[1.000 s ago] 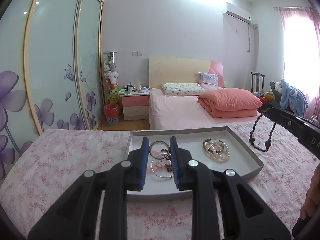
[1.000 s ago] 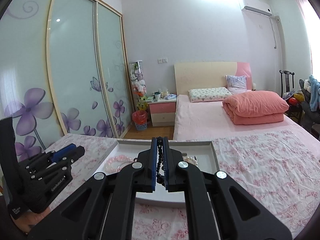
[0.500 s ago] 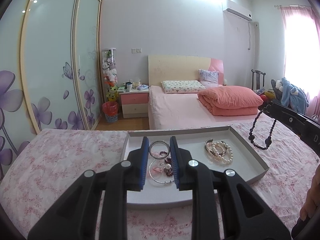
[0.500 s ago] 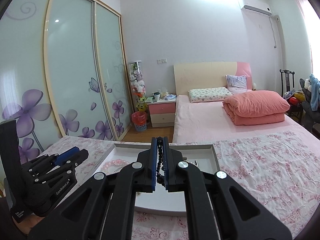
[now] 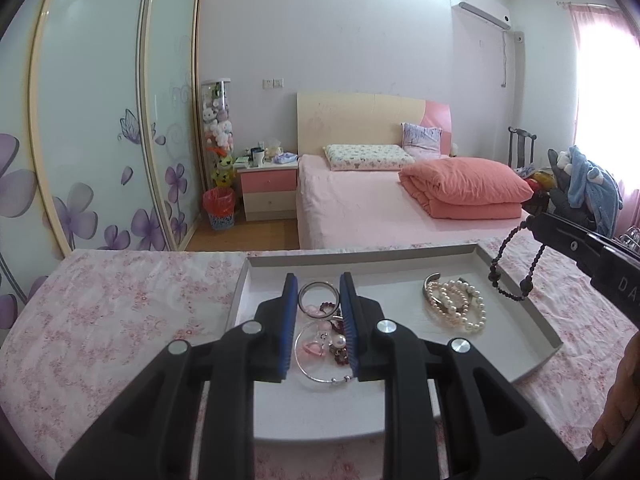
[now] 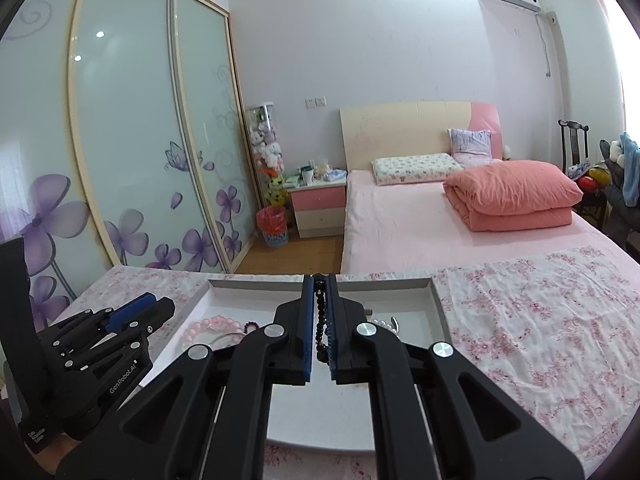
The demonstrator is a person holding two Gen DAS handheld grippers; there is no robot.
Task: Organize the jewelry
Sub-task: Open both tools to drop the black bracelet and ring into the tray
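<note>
A shallow grey tray (image 5: 536, 320) lies on a pink floral cloth. In it are pearl bracelets (image 5: 456, 308) and a large silver bangle with pink charms (image 5: 320, 360). My left gripper (image 5: 319, 280) hangs over the tray's left half, shut on a small silver ring (image 5: 318, 298) that spans its blue pads. My right gripper (image 6: 320, 280) is shut on a dark bead bracelet (image 6: 320, 320). In the left wrist view that dark bead bracelet (image 5: 512, 276) dangles as a loop over the tray's right rim. A pink bead bracelet (image 6: 208, 326) lies in the tray's left part.
The floral cloth (image 6: 540, 320) spreads flat on both sides of the tray. Beyond it are a pink bed (image 5: 380, 208) with a folded quilt, a bedside cabinet (image 5: 268, 188) and sliding wardrobe doors (image 5: 100, 120). A person's hand (image 5: 616, 392) shows at the right edge.
Both grippers have come nearer to the tray and a little lower, each still holding its piece. The dark bead loop now hangs over the tray's right rim.
</note>
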